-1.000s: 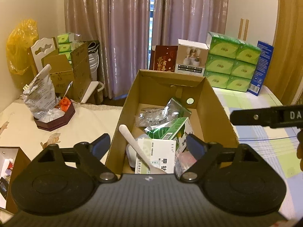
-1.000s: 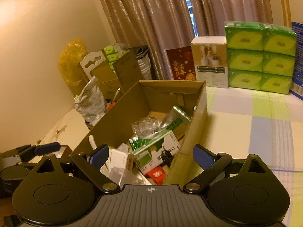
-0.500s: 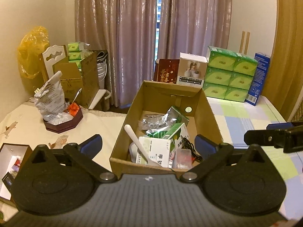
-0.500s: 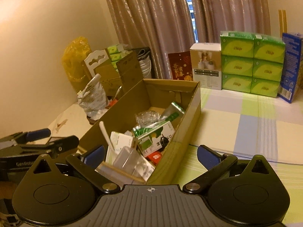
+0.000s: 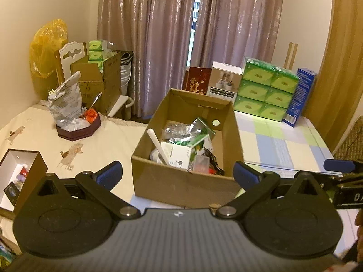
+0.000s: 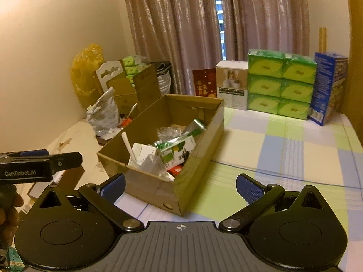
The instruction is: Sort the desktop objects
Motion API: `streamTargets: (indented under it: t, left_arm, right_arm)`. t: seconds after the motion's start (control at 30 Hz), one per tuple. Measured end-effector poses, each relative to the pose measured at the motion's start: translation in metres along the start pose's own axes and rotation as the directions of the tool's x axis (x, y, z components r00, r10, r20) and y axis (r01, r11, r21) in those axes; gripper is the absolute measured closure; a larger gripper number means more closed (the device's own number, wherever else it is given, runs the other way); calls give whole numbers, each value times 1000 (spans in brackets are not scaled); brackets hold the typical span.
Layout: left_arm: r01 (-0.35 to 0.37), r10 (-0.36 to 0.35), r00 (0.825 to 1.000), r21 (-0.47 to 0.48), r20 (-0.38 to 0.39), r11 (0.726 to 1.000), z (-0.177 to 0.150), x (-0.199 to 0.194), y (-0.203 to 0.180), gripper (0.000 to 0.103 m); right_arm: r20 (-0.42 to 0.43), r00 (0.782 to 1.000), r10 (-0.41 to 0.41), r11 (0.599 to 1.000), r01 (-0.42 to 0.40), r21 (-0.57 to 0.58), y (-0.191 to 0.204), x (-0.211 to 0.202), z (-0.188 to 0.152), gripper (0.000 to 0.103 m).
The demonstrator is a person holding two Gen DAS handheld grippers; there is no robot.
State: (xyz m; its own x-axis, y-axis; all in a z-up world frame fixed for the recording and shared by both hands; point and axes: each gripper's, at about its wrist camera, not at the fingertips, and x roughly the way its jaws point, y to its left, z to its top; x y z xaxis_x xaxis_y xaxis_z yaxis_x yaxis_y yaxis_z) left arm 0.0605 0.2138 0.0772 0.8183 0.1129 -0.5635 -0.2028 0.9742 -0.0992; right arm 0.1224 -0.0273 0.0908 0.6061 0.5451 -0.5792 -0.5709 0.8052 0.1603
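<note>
So you've pulled both tongs, left (image 5: 177, 174) and right (image 6: 180, 185), back off the cardboard box (image 5: 181, 182), released wide and empty, with the sorted bits sitting inside it on the worktop (image 6: 283, 156) — looks finished.

Mauve curtains (image 5: 181, 45) hanging across rear window, narrow gap (image 5: 195, 18) showing bldg outside, cream walls (image 6: 56, 45) glowing in warm light, wooden door frame (image 5: 335, 68) standing at rt.

left gripper (image 5: 178, 174): black linkage arms, blue pads, silver pivot screws, ribbed grey body | right gripper (image 6: 180, 184): same build, crosshair mark | white "GenRobot.AI" lettering on side
</note>
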Motion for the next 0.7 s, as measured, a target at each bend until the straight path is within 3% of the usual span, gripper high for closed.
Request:
streamTargets:
  t: [0.33, 0.7]
  left_arm:
    - [-1, 1, 1000, -3, 22, 1000, -14, -49, -10, 1]
    - [-72, 72, 997, -2, -21, 997, -31, -83, -19, 1]
  right_arm:
    - [10, 1000, 11, 1000, -11, 16, 11, -37, -19, 2]
    - [27, 999, 25, 1000, -25, 5, 21, -69, -30, 2]
